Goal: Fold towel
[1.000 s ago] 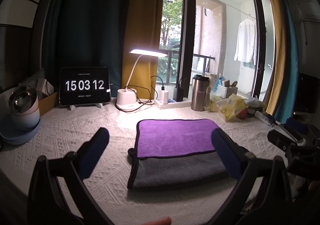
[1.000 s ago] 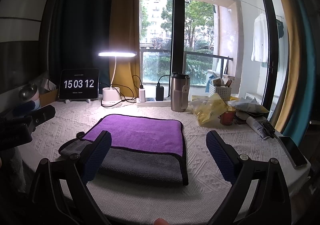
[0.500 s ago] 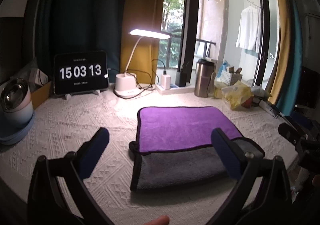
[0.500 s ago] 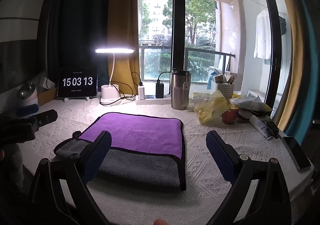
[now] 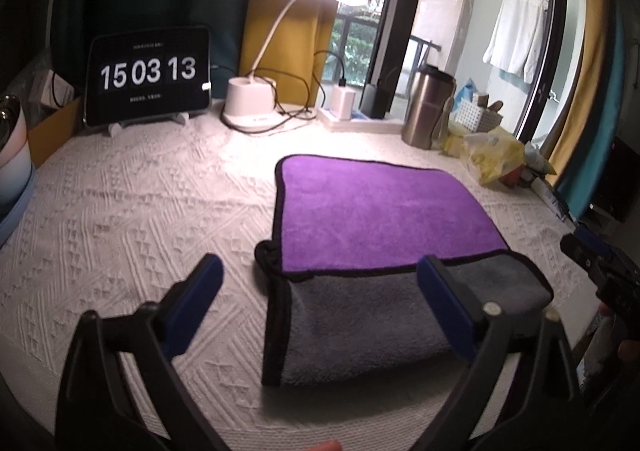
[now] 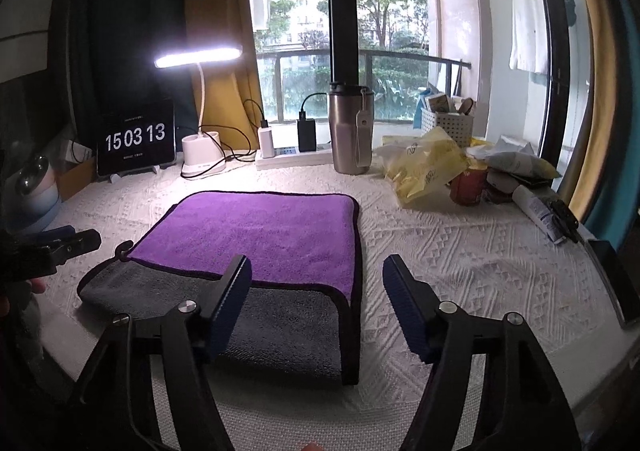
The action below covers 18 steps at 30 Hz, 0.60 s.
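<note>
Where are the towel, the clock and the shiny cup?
towel [image 6: 272, 235]: right wrist view, on its purple top layer.
clock [image 5: 148, 73]: left wrist view, on the lit digits.
shiny cup [image 6: 351, 131]: right wrist view, on its steel body.

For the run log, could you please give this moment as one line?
purple-and-grey microfibre towel: partly folded, flat | left gripper: open | right gripper: open

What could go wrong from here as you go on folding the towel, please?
1. The towel is folded unevenly, with a grey strip showing below the purple layer, so another fold may come out crooked.
2. A loop sticks out at its corner and could snag the left gripper.
3. The right gripper is open over the edge and may pinch only one layer.
</note>
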Available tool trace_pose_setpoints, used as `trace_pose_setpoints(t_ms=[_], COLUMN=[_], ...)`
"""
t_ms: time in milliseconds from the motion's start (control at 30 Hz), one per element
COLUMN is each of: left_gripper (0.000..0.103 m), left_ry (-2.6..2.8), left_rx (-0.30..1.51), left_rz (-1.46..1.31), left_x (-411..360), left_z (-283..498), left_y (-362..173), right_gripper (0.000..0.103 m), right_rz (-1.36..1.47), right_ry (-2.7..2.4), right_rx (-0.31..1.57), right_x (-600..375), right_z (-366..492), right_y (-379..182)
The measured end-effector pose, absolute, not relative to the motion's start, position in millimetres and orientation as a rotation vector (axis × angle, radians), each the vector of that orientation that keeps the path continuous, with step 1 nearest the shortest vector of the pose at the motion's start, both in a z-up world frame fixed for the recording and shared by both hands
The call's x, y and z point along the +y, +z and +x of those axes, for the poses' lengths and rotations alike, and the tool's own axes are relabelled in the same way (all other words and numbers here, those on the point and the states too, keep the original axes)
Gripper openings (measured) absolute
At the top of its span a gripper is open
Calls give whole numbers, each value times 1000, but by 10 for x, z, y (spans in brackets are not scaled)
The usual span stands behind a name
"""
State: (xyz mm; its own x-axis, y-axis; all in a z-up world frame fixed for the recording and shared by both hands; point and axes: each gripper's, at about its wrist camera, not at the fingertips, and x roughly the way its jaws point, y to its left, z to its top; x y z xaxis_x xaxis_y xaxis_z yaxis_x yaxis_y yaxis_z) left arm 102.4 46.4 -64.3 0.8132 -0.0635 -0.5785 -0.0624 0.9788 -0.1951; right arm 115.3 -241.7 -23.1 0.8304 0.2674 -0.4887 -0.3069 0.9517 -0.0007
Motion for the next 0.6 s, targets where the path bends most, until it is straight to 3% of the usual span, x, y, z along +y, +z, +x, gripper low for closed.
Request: trace_pose_setpoints(t_ms=[67,167,433,600], left_gripper=[89,87,59,53], left_ry=[-11,-13,-31,-19], left_rx=[651,695,776,784], left_rz=[-219,-222,-221,-214], left_x=[468,461,435,430], left_z=[1072,1145,1242,1244], left_y=[-706,-800,-979,-989], right_gripper=[59,53,45,41], right_rz=[-78,-71,-21,-21], right_ry=[314,323,330,329], right_rx=[548,603,730,770], right_x=[-2431,-2447,-2520,-2499], right_z=[1249,1367,1593,1671], right_y=[-289,-386,-622,-676])
